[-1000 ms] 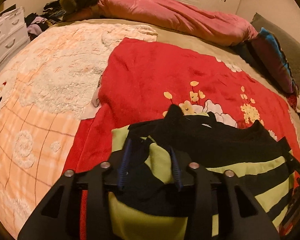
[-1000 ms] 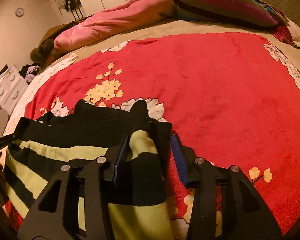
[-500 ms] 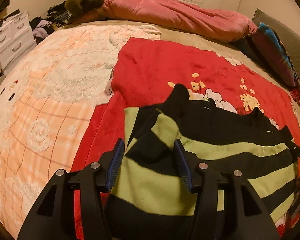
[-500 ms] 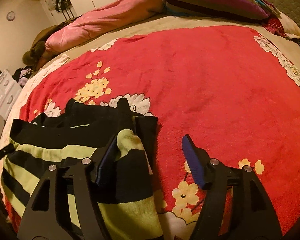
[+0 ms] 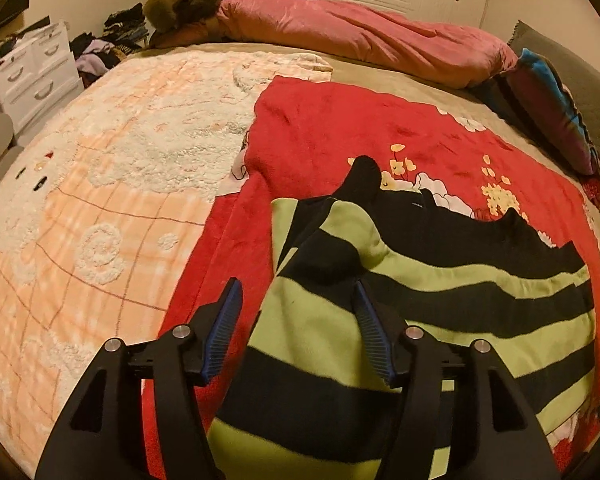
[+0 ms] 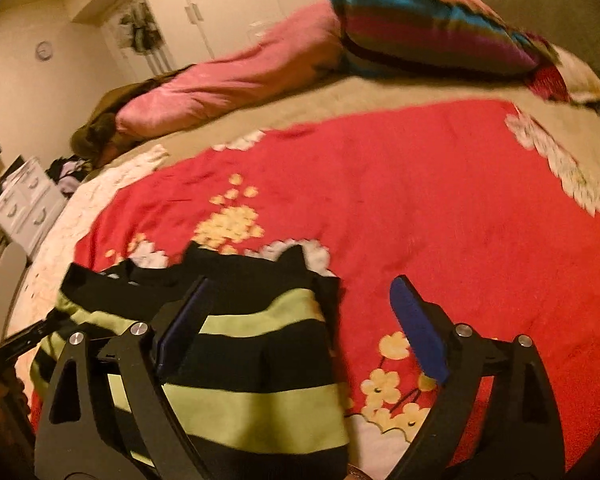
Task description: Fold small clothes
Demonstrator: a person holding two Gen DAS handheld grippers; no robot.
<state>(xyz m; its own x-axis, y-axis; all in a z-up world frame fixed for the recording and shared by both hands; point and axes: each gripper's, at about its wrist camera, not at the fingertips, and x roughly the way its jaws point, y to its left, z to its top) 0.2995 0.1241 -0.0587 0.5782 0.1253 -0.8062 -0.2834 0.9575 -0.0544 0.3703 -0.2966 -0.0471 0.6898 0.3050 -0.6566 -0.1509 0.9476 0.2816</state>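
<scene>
Item: black and lime-green striped top (image 5: pixel 440 280), lying on the red floral blanket (image 5: pixel 340 128) near the front edge of the bed. I see a sleeve folded over its left side, the black cuff pointing toward the far side of the bed. The garment rests on the blanket; neither tool grips it.

Item: my left gripper (image 5: pixel 298 312). Its jaws have just been opening and now stand partly spread. The folded sleeve lies below and between the blue pads (image 5: pixel 224 328); the right-side pad appears just against the cloth, the left-side pad is clear of it, over red blanket. I read no pinch here.

Item: my right gripper (image 6: pixel 300 320). Its jaws have just been opening and now stand wide apart. The top's right edge sits below the gap, nearer the left-side pad; the other pad (image 6: pixel 418 328) hangs over bare blanket. Nothing is pressed between them. This view is blurred.

Item: peach and white fleece blanket (image 5: pixel 100 200), beside the red one on its left, edges touching.

Item: pink duvet (image 5: pixel 360 36), bunched along the far side of the bed.

Item: striped pillow (image 6: pixel 428 36), at the far right.

Item: white drawer unit (image 5: pixel 32 72), off the bed at left.
</scene>
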